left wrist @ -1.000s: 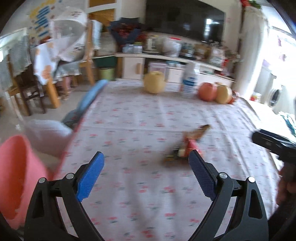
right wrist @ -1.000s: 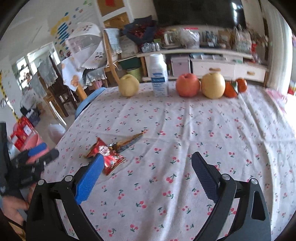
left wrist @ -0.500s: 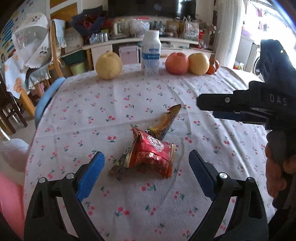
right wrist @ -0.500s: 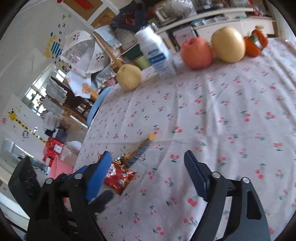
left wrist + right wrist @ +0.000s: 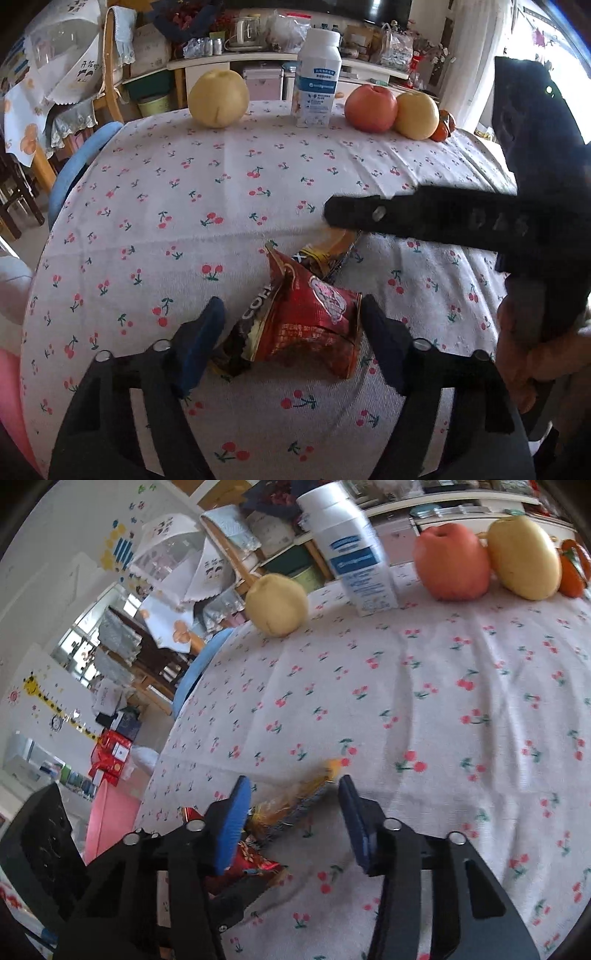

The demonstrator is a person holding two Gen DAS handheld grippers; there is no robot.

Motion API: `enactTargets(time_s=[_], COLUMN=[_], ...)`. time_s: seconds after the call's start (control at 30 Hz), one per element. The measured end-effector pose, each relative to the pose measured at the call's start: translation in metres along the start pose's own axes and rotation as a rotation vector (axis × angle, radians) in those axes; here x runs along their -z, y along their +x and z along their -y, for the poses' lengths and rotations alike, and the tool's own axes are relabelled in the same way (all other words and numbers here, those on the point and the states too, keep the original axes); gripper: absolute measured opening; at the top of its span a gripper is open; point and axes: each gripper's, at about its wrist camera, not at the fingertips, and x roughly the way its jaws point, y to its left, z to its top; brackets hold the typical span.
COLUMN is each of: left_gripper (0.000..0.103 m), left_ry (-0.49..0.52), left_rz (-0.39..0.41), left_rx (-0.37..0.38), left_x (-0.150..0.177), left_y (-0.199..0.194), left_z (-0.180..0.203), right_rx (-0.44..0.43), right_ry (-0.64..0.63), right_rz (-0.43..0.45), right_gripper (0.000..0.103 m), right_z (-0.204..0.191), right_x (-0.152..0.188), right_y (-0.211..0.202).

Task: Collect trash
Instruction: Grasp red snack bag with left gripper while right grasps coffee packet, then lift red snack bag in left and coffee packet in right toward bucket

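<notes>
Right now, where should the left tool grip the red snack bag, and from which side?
Pinch the red snack bag across its puffed middle, coming from above and the near side. It stands crumpled between the left tool pads, torn top up; probably crushes easily.

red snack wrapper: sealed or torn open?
Torn open. The red wrapper lies crumpled on the tablecloth, its top edge ragged and gaping.

"COH" on the dark wrapper — "DAS" on the right tongs

Bright daylight glares from the right; fisheye edges bend, right view slightly blurred.
</notes>
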Motion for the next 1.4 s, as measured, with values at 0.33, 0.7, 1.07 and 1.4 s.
enactTargets(time_s=[0.33,0.7,1.07,1.4], left_gripper=[0.046,0.033,0.031,0.027], left_ry=[-0.069,-0.098,-0.126,-0.158], left_rz=[0.023,0.054,0.122,0.152], left_rx=[0.039,0.091,0.108,0.1], left_x=[0.001,0.006,0.011,0.018], left_y=[-0.005,-0.021,-0.049,-0.067], left_z=[-0.012,-0.022,-0.045,-0.069], right_rx=[0.048,0.058,0.088,0.06], right_ry=[-0.112,-0.189,-0.189,-0.241], right_rz=[0.007,0.076,0.176,0.23], right_gripper=[0.015,0.008,0.006,0.004], right_z=[-0.015,-0.031,-0.033,-0.052], right_x=[0.002,0.003,-0.002,0.001], right_y=[0.007,-0.005,-0.033,-0.061])
